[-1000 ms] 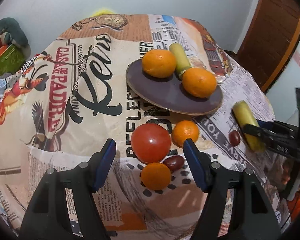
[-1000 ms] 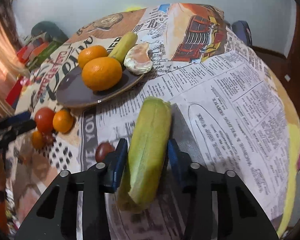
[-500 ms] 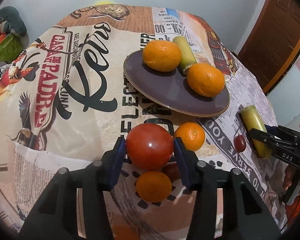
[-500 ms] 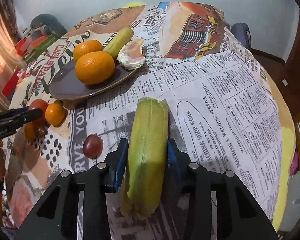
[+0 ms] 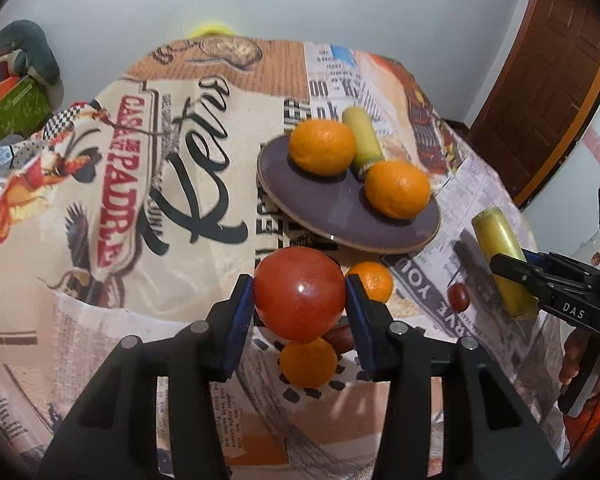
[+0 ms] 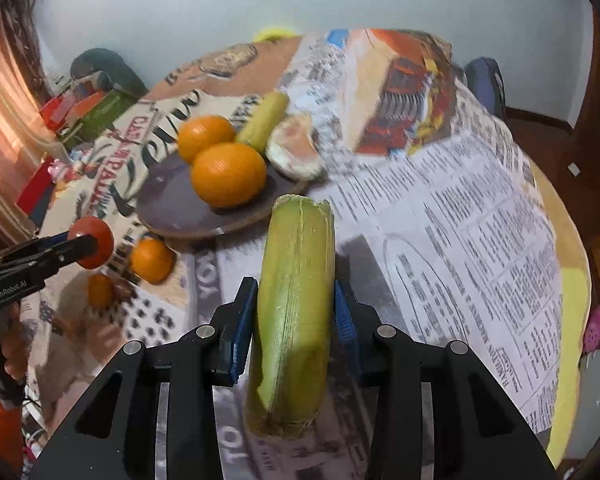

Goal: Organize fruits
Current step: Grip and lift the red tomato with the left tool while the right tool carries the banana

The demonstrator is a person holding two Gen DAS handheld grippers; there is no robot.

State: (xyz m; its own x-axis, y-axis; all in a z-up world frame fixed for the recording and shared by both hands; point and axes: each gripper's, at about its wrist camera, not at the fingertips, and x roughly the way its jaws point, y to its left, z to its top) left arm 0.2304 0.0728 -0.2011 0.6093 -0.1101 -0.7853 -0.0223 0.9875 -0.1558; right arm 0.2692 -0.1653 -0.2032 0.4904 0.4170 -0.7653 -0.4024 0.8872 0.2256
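Note:
A red tomato (image 5: pixel 299 294) sits between the blue pads of my left gripper (image 5: pixel 299 293), whose jaws are closing and press on it just above the cloth. My right gripper (image 6: pixel 295 292) is shut on a yellow-green stalk piece (image 6: pixel 298 280), held off the table. The purple plate (image 5: pixel 320 196) behind carries two oranges (image 5: pixel 322 146) (image 5: pixel 398 190) and a second stalk piece (image 5: pixel 362 138). Two small oranges (image 5: pixel 370 280) (image 5: pixel 308 362) and a dark red fruit (image 5: pixel 459 297) lie on the cloth in front of the plate.
A printed newspaper-pattern cloth (image 5: pixel 160 200) covers the round table. A pale half-peeled item (image 6: pixel 296 152) rests on the plate's far rim. Boxes and clutter (image 6: pixel 88 108) stand beyond the table's left side, a wooden door (image 5: pixel 548 92) at the right.
My left gripper went from open around the tomato to shut on it and raised it slightly. The right gripper rose a little, still holding the stalk piece.

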